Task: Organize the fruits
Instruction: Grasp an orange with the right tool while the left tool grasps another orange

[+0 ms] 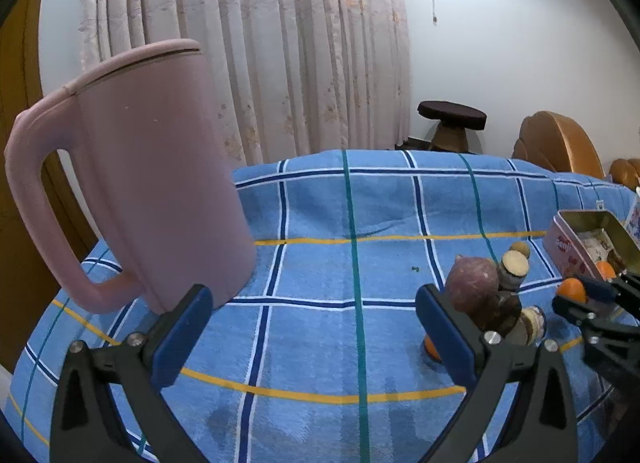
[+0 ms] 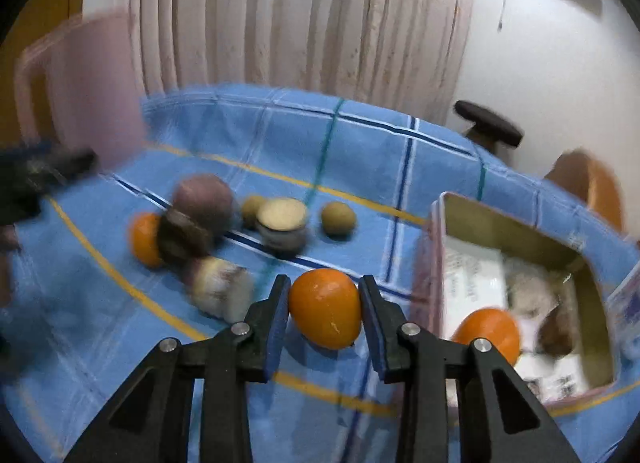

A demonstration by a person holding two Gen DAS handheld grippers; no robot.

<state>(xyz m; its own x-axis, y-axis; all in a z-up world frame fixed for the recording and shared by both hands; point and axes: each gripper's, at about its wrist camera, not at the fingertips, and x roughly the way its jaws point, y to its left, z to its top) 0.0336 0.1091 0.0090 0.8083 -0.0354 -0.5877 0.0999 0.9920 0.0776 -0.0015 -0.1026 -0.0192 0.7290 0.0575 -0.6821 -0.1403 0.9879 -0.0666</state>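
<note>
My right gripper (image 2: 325, 309) is shut on an orange fruit (image 2: 325, 307) and holds it above the blue checked cloth, just left of an open tin box (image 2: 464, 219). Another orange (image 2: 490, 333) lies inside the tin. A pile of fruits lies on the cloth: a purple round fruit (image 2: 204, 199), an orange (image 2: 144, 239), small brown fruits (image 2: 338, 219) and cut pieces (image 2: 282, 223). My left gripper (image 1: 314, 323) is open and empty above the cloth. The pile (image 1: 474, 287) lies by its right finger. The right gripper with its orange (image 1: 572, 290) shows at the far right.
A tall pink jug (image 1: 148, 183) stands on the cloth at the left, close to my left finger. A curtain (image 1: 248, 43) hangs behind the table. A dark stool (image 1: 452, 119) and a wooden chair (image 1: 560, 147) stand beyond the far edge.
</note>
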